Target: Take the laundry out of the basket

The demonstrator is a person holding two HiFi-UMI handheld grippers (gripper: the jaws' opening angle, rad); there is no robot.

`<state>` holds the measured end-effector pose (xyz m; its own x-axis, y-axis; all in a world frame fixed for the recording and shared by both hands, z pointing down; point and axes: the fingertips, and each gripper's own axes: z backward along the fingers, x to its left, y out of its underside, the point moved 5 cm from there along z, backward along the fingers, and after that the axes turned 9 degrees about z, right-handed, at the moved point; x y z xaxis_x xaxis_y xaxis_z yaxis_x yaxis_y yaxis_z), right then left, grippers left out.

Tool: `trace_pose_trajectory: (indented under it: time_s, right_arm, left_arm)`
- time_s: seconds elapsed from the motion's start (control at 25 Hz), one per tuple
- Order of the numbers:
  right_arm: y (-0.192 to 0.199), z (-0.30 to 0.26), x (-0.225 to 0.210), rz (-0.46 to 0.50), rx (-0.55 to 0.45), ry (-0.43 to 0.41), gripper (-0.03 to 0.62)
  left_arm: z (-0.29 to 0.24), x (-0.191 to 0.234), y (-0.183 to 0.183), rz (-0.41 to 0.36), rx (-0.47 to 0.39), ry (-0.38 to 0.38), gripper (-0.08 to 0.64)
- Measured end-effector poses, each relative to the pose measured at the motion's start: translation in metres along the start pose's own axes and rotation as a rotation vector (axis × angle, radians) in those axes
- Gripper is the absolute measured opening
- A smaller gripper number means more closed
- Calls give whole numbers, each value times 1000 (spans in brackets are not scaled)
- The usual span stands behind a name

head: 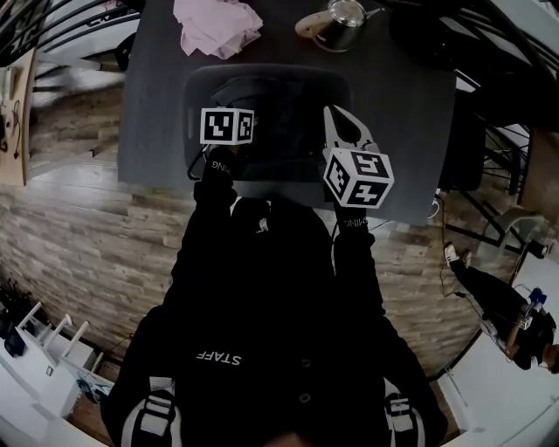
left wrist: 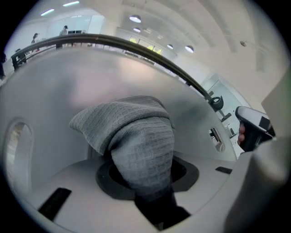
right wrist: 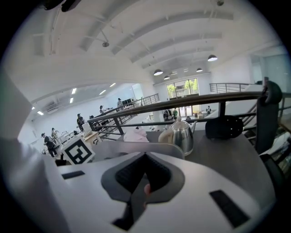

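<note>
While the left gripper (left wrist: 148, 182) clamps a grey ribbed cloth (left wrist: 141, 141), the fabric drapes over its jaws, held above the near left rim of the basket (head: 196, 87). Right gripper (right wrist: 144, 160): jaws pressed together, nothing between them, above the basket's near right corner. Basket sits on a dark table (head: 148, 131). Beyond the basket: pink cloth (head: 214, 26), steel kettle (head: 342, 22).
</note>
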<state>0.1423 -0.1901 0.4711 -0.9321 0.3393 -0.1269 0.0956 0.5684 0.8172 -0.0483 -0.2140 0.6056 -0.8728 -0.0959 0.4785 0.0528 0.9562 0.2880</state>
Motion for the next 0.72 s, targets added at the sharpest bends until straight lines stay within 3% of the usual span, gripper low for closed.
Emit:
trace_pose_trajectory:
  time_s: [0.36, 0.72]
  right_arm:
    - [-23, 45, 15, 46, -124, 49, 14]
    - [-70, 77, 44, 179, -273, 109, 14]
  left_arm:
    - [100, -37, -9, -172, -232, 56, 155]
    - [197, -71, -34, -263, -557, 111, 155]
